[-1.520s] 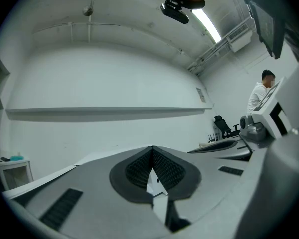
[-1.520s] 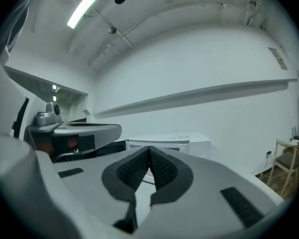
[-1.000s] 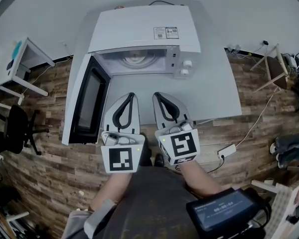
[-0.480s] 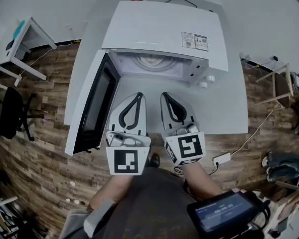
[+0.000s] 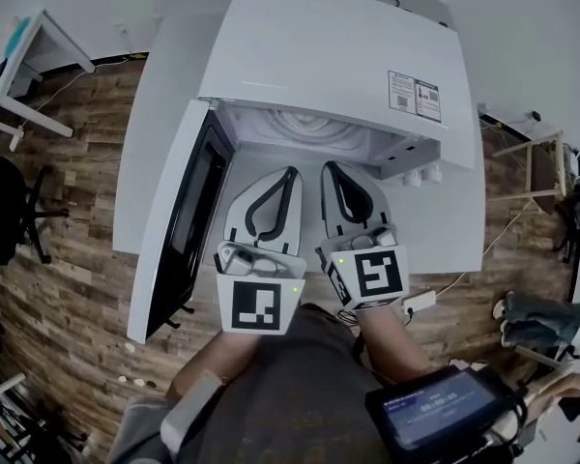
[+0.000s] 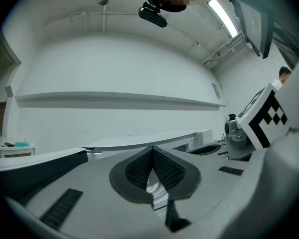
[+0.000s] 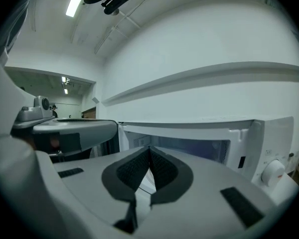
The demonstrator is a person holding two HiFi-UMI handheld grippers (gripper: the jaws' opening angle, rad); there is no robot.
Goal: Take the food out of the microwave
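A white microwave (image 5: 338, 56) stands on a white table (image 5: 164, 114) with its door (image 5: 179, 225) swung open to the left. Inside the cavity a white round dish (image 5: 307, 124) shows; any food on it is hidden by the cavity's top edge. My left gripper (image 5: 288, 172) and right gripper (image 5: 329, 167) point side by side at the opening, just in front of it, both shut and empty. In the left gripper view the tips of the left gripper (image 6: 152, 148) meet. In the right gripper view the right gripper (image 7: 149, 147) faces the lit cavity (image 7: 189, 146).
The microwave's knobs (image 5: 420, 174) sit right of the opening, one knob (image 7: 274, 172) showing in the right gripper view. A power adapter (image 5: 420, 303) with cable hangs off the table's near right edge. A small white desk (image 5: 29, 56) and black chair (image 5: 5, 211) stand at left.
Both grippers have moved forward together toward the microwave's opening, and the microwave now looms closer and larger. Their jaws stayed shut.
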